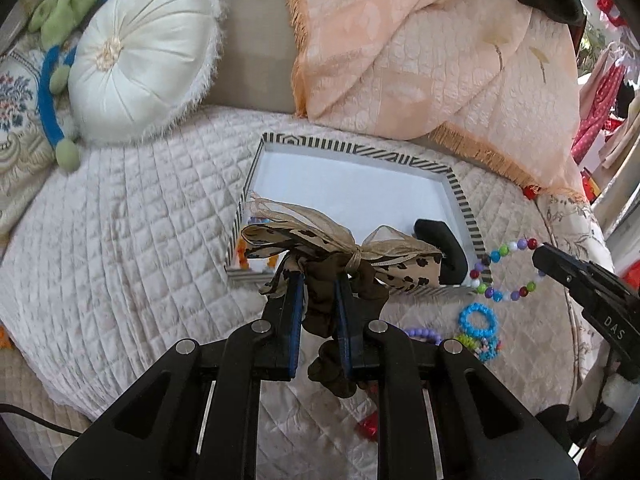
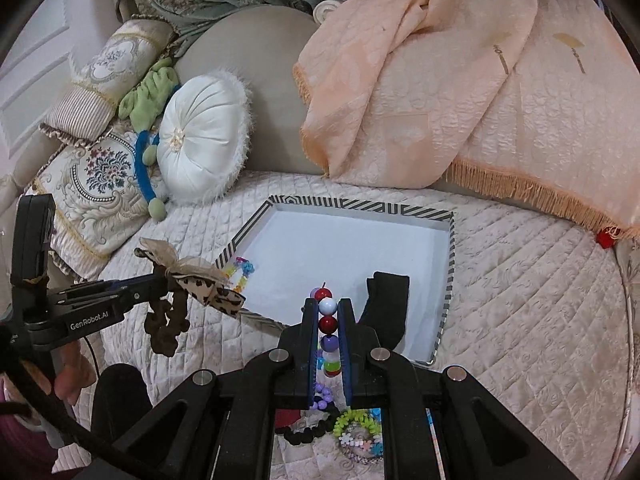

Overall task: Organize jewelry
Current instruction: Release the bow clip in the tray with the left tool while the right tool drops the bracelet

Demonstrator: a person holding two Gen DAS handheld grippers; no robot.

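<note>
My left gripper [image 1: 319, 283] is shut on a brown scrunchie with a leopard-print bow [image 1: 340, 258], which it holds above the near edge of the striped tray [image 1: 360, 149]. The scrunchie's loop hangs down between the fingers. In the right wrist view the same gripper [image 2: 162, 280] and bow [image 2: 200, 280] hang left of the tray [image 2: 360, 204]. My right gripper [image 2: 328, 306] is shut on a multicoloured bead bracelet [image 2: 328, 322], lifted over the tray's near side. That bracelet [image 1: 508, 272] dangles from the right gripper [image 1: 540, 254] in the left wrist view.
In the tray lie a black band [image 2: 386, 304] and a pastel bead bracelet [image 2: 242, 270]. Several loose bracelets [image 2: 356, 424] lie on the quilt below my right gripper, with a blue beaded ring [image 1: 478, 318] among them. A white round cushion [image 1: 140, 60] and a peach throw [image 1: 420, 60] sit behind.
</note>
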